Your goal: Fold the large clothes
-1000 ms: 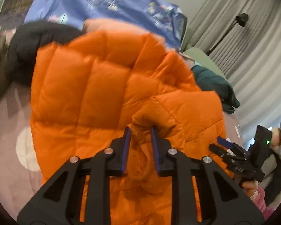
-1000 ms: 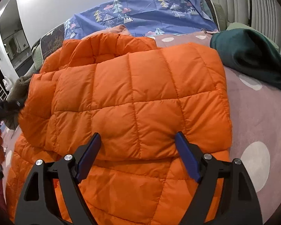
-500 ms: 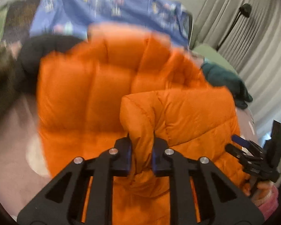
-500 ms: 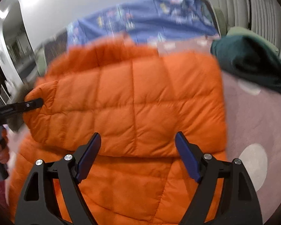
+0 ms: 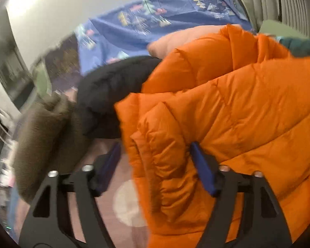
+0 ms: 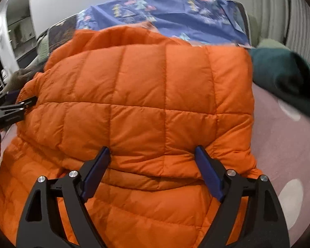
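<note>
Two grippers, both spread wide | left gripper (image 5: pixel 155 165): jaws apart around a bunched edge of the orange puffer jacket (image 6: pixel 144 103), unclamped | right gripper (image 6: pixel 153 169): apart, against the folded flap ahead | risk: unpinned slippery padding may spring open, undoing the fold

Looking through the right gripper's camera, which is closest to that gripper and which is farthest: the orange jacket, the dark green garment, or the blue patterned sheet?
1. Orange jacket: right at the right gripper, between its open fingers.
2. Dark green garment: farther back, on the right.
3. Blue patterned sheet: farthest, behind the jacket by the wall.
</note>
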